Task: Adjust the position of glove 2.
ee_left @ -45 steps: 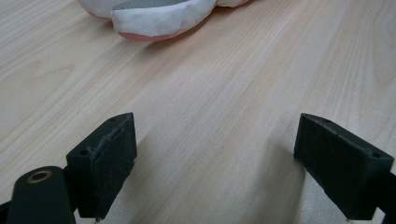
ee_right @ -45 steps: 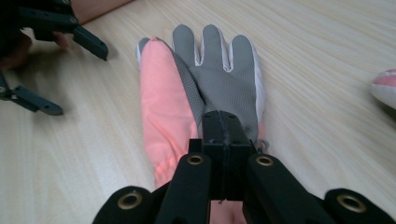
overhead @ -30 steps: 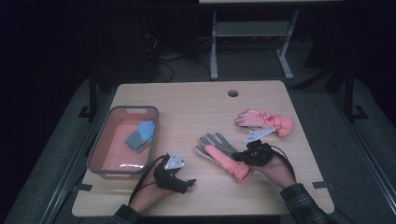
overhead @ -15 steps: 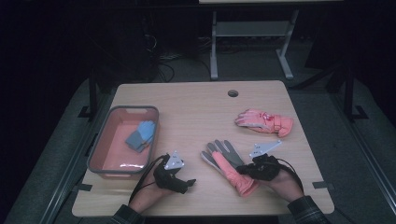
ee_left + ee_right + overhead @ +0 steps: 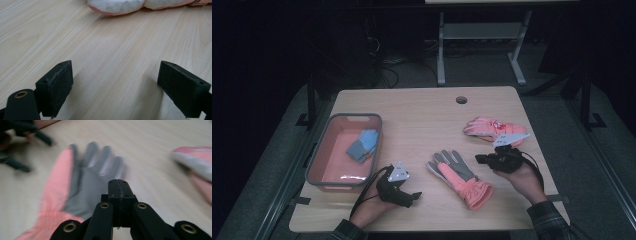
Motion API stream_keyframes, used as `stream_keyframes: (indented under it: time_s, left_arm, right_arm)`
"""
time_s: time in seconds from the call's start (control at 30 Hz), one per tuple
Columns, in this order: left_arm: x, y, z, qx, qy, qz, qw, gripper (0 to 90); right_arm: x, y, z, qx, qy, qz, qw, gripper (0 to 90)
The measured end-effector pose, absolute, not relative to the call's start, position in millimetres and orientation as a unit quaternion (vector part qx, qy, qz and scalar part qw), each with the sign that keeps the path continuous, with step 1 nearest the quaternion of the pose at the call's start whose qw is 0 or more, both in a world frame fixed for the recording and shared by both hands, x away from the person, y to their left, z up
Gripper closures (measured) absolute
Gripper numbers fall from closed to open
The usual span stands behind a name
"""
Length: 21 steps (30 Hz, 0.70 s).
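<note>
Dark room all around, with cables and a metal frame behind a light wood table [image 5: 422, 115].

Right gripper [image 5: 482, 160] sits near the front right of the table, held in the person's right hand [image 5: 522, 175]. Its jaws are pressed flat together with nothing between them, clear as day in the right gripper view [image 5: 117, 185]. Just ahead of the tips lies a glove [image 5: 459, 177], palm up, grey palm and fingers, salmon thumb and cuff. In the high view the tips stop just short of it, not touching as far as I can see. The right gripper view is blurry, but the same glove [image 5: 75, 185] spreads out in front of and below the jaws.

A second glove [image 5: 489, 127] lies just behind the right gripper, on its far side, close to its grey plate.

Left gripper [image 5: 414, 196] is at the front edge, jaws spread wide over bare wood, holding nothing. In its own view [image 5: 112, 82] the first glove's cuff [image 5: 117, 6] is ahead of the jaws, well apart from them.

To the left gripper's left and a bit farther back is a tray [image 5: 324, 150] with grey rim and a folded blue cloth [image 5: 362, 145] in it.
</note>
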<state>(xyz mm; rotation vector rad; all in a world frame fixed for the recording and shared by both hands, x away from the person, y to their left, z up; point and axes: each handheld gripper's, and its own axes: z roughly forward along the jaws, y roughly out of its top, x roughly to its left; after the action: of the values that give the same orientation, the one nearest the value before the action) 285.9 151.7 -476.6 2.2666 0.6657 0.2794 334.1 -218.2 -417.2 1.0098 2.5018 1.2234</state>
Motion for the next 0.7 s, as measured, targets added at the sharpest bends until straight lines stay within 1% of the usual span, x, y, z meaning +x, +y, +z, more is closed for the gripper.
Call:
stream_keyframes:
  time_s: [0.27,0.5,0.7]
  left_arm:
    - [286.0,151.5,-476.9,0.884,0.260,0.107,0.374,12.4]
    - [286.2,151.4,-476.8,0.884,0.259,0.107,0.374,12.4]
    - [286.3,151.3,-476.8,0.884,0.259,0.107,0.374,12.4]
  right_arm:
    - [375.5,-253.6,-411.1,0.397,0.810,0.411,0.130,90.0]
    - [404.0,-273.0,-407.2,0.430,0.795,0.399,0.154,90.0]
    - [427.6,-290.0,-414.2,0.463,0.783,0.380,0.168,90.0]
